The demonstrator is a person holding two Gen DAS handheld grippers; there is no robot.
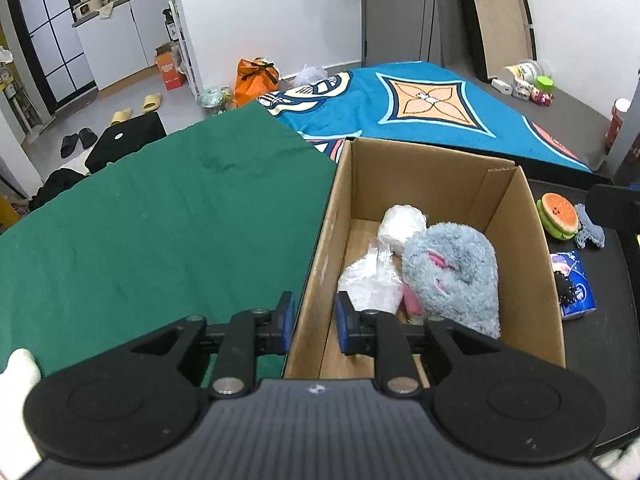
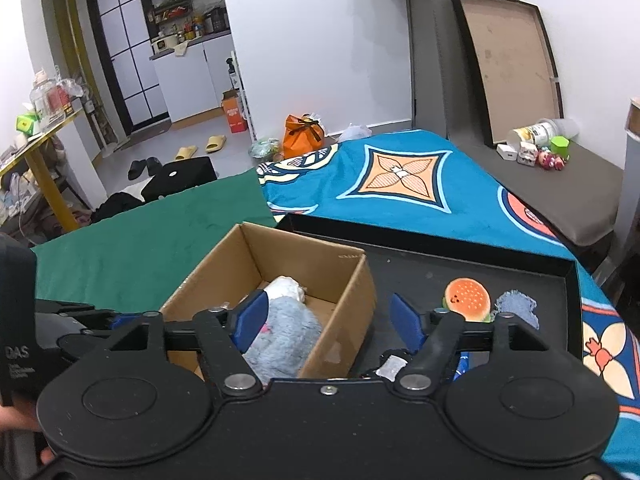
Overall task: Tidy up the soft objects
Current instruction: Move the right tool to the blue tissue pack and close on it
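One cardboard box [image 1: 436, 184] holds three soft things: one grey plush slipper [image 1: 452, 276], one white bundle [image 1: 402, 224] and one clear plastic bag [image 1: 370, 280]. On the black tray [image 2: 520, 276] lie one burger plush [image 2: 467, 299], one blue-grey rag [image 2: 516, 307] and one tissue pack [image 1: 574, 284]. The left gripper [image 1: 316, 322] straddles the box's left wall, parted, unclamped. The right gripper [image 2: 326, 320] gapes empty over the box's right wall.

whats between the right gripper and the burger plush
In the right wrist view, only bare black tray separates the open right gripper from the burger plush; the cardboard box stands to its left.
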